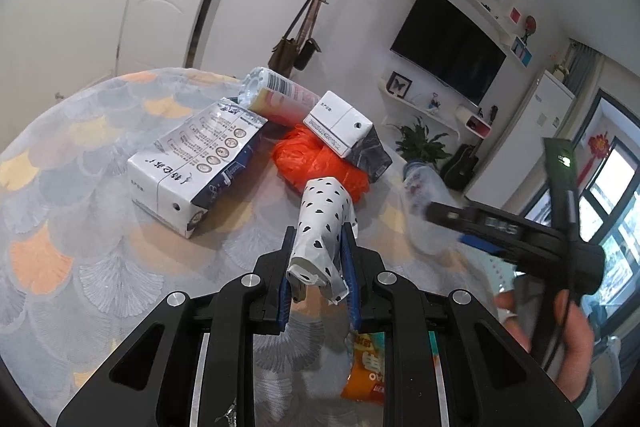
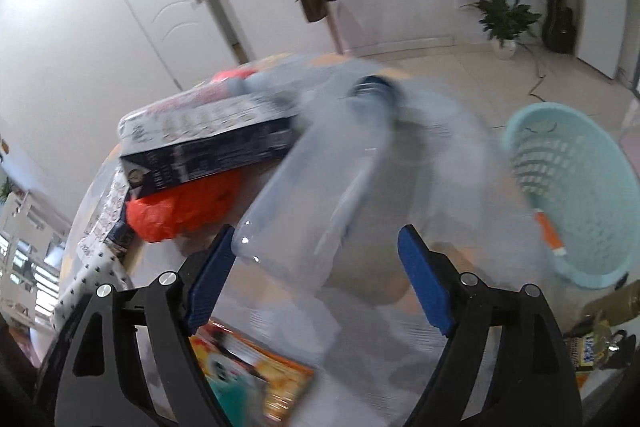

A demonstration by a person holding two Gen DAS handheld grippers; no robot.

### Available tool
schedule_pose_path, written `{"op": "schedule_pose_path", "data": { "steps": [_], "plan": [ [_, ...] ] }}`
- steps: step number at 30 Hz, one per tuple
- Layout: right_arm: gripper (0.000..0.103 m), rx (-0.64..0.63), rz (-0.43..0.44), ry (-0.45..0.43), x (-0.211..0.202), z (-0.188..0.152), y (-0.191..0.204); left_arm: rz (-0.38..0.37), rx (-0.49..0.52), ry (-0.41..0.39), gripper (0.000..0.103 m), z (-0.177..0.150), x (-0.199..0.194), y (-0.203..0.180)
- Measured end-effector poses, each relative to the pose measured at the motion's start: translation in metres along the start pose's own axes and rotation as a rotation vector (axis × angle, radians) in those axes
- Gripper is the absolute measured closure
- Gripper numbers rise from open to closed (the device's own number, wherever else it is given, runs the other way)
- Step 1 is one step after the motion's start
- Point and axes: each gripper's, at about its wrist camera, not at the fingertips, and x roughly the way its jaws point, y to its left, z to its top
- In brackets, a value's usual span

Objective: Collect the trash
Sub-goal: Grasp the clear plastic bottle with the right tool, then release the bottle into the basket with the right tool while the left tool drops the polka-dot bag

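Near the table's (image 1: 60, 187) right edge lies the clear plastic bottle (image 2: 320, 195), blurred in your right wrist view, its dark cap (image 2: 372, 87) pointing away from you and its base reaching in between your right gripper's (image 2: 316, 259) blue pads (image 2: 424, 279). Those jaws stand wide apart and the pads do not press on the bottle, so nothing is held there yet. The bottle looks empty and see-through, so expect it to be very light, smooth and slippery, with thin walls that dent under a hard squeeze; as a round thing lying on its side it may roll off the cloth. Take it across the straight middle of its body, not at the tapering neck, and close gently.

Your left gripper (image 1: 318, 255) is clamped on a roll of white bags with black hearts (image 1: 320, 223), soft and crumpling, its loose end drooping below the pads.

Towards the far edge of the table sit more pieces: two white and dark cartons (image 1: 192, 167), an orange plastic bag (image 1: 316, 159) between them, and a labelled bottle (image 1: 276, 95) behind. A snack wrapper (image 1: 368, 367) lies at the near edge. Beyond the table's right edge stands a pale green basket (image 2: 576, 195), likely the place for the trash
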Motion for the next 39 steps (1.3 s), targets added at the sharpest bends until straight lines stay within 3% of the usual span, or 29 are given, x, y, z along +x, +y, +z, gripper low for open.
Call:
{"op": "schedule_pose_path", "data": {
  "steps": [3,7,13,20,22,24,26,30,39],
  "plan": [
    [0.025,0.014,-0.046,-0.011,-0.01,0.003,-0.022,0.005,-0.003,0.001,0.083,0.001,0.001,0.0],
    [0.025,0.036,0.015,0.002,-0.011,0.011,-0.033,0.009,-0.007,0.008,0.083,0.002,0.002,0.001],
    [0.025,-0.073,0.036,0.037,0.016,0.031,-0.012,0.018,-0.002,0.018,0.083,0.003,0.005,0.001],
    [0.025,-0.134,0.025,0.069,0.042,0.03,-0.005,0.043,0.013,0.019,0.083,0.003,0.007,-0.004],
    [0.03,-0.143,0.026,0.061,0.043,0.031,-0.006,0.058,0.026,0.019,0.083,0.003,0.006,-0.009],
    [0.051,-0.157,0.035,0.069,0.045,0.032,-0.008,0.059,0.03,0.022,0.083,0.003,0.004,-0.014],
    [0.056,-0.176,0.052,0.08,0.045,0.032,-0.008,0.049,0.04,0.015,0.083,0.005,0.001,-0.023],
    [0.059,-0.197,0.089,0.049,0.035,0.032,-0.012,0.04,0.062,-0.003,0.083,0.012,-0.006,-0.043],
    [0.059,-0.177,0.128,-0.092,-0.026,0.041,-0.04,-0.082,0.133,-0.065,0.083,0.037,-0.016,-0.111]
  ]
}}
